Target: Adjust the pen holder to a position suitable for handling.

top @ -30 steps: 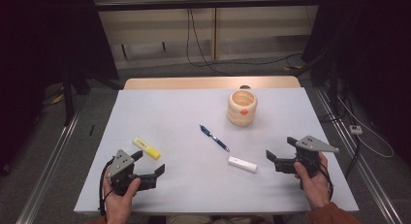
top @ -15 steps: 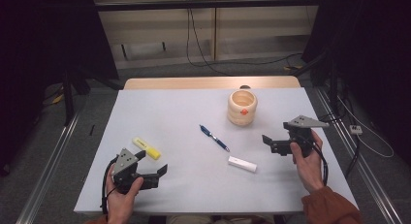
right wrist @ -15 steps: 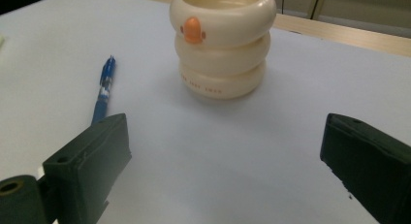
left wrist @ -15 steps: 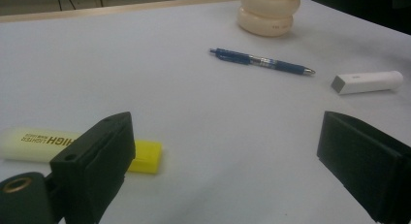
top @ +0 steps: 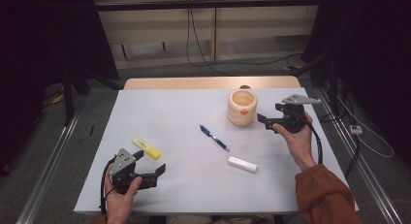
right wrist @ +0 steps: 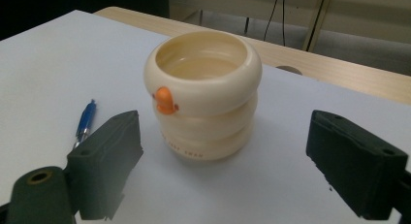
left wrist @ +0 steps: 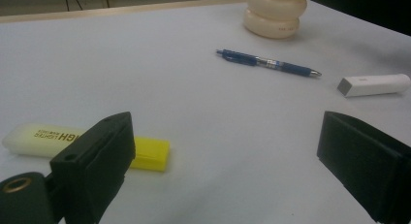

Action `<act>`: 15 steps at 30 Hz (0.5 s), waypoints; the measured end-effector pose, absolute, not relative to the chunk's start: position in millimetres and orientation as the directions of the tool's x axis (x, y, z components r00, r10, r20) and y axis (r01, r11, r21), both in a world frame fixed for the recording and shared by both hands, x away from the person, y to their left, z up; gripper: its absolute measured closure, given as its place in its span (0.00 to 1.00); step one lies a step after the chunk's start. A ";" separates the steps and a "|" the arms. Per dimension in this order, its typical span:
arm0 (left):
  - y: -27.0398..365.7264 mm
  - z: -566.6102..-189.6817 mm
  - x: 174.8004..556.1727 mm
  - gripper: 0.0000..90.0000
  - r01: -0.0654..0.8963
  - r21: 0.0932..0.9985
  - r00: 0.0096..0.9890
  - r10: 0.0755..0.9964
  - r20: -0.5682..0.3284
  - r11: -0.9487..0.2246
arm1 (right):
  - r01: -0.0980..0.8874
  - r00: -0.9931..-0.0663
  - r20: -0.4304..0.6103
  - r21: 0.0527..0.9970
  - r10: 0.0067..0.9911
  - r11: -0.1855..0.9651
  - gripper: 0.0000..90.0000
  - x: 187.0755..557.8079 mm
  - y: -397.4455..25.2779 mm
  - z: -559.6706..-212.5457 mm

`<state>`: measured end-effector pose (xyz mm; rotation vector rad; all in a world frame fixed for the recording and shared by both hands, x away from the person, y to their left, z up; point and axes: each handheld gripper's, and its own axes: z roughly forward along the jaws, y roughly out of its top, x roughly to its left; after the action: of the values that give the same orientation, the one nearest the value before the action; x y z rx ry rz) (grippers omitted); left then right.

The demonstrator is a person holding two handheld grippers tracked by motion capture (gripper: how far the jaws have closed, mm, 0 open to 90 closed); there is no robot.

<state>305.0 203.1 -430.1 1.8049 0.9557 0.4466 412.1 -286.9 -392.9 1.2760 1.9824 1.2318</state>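
Nothing is being held yet: the right gripper (top: 265, 122), fingers wide, is lining up beside the cream ringed plastic pot (top: 242, 107), the left gripper (top: 154, 169), fingers wide too, resting far from it.

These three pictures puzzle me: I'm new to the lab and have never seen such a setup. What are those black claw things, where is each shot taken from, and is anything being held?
No robot here: a person holds a hand-operated two-jaw gripper in each hand. The high view looks down on a white table from above the person's side. The left gripper is near the bottom left, the right gripper at the right. The other two pictures come from cameras riding on the grippers, looking out between their black jaws.

On the table lie a yellow highlighter, a blue pen, a small white stick-shaped item and a cream ringed cup with an orange knob.

Nothing is held. Both grippers are open. The right one points at the cup, with the cup seen between its jaws but apart from them; the left one is beside the highlighter.
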 end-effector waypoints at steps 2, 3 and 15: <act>203.3 -430.1 304.8 0.07 0.407 0.895 0.620 0.775 -0.121 -0.185 | 0.456 -0.459 0.068 0.874 0.886 0.169 0.16 422.3 -284.4 -390.7; 203.3 -430.1 304.8 0.07 0.407 0.895 0.620 0.775 -0.121 -0.185 | 0.456 -0.459 0.068 0.874 0.886 0.169 0.16 422.3 -284.4 -390.7; 201.8 -429.8 304.3 0.07 0.404 0.890 0.637 0.763 -0.109 -0.211 | 0.469 -0.453 0.045 0.862 0.890 0.195 0.39 495.9 -274.3 -381.2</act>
<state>304.3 201.8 -429.8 1.8336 0.9341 0.4379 495.9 -274.3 -381.2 1.2649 2.0053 1.1848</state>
